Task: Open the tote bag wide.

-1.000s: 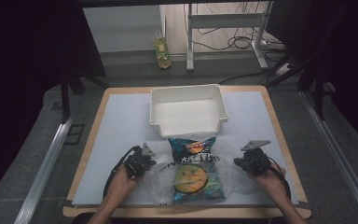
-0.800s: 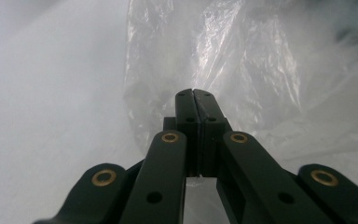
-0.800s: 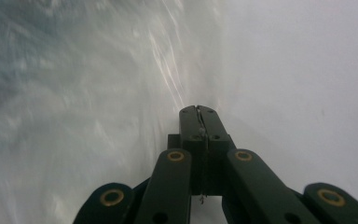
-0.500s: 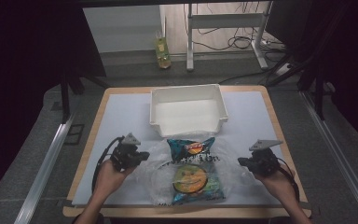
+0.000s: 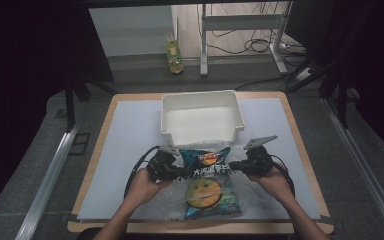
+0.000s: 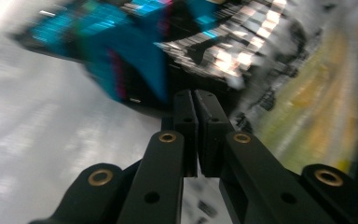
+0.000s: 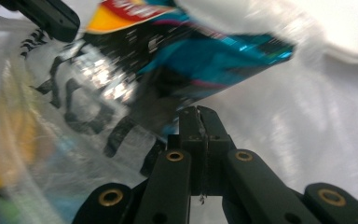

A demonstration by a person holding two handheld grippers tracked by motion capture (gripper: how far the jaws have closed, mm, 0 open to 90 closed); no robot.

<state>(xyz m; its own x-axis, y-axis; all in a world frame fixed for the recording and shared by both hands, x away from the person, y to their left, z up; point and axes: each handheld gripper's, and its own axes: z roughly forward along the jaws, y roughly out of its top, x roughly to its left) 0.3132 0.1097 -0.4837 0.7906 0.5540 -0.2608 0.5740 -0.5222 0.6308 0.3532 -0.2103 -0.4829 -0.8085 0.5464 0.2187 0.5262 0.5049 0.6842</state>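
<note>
A clear plastic bag [image 5: 172, 202] with black print lies at the table's front and holds a green and yellow snack packet [image 5: 207, 195]. A blue and black chip packet [image 5: 204, 156] lies at the bag's mouth, partly under the printed film. My left gripper [image 5: 181, 173] is at the mouth's left edge, and my right gripper [image 5: 231, 165] at its right edge. In the left gripper view the left gripper [image 6: 196, 99] has its jaws pressed together against the printed film [image 6: 242, 56]. The right gripper [image 7: 199, 114] is likewise shut on film beside the blue packet [image 7: 223, 56].
A white bin [image 5: 201, 120] stands open just behind the packets at mid-table. A pale mat [image 5: 125, 145] covers the wooden tabletop [image 5: 300, 135], with bare mat on both sides. Beyond the table are a bottle [image 5: 174, 51] on the floor, cables and a metal stand.
Half a second ago both grippers were spread wide of the bag. They have since come inward to the bag's mouth and shut on its edges.
</note>
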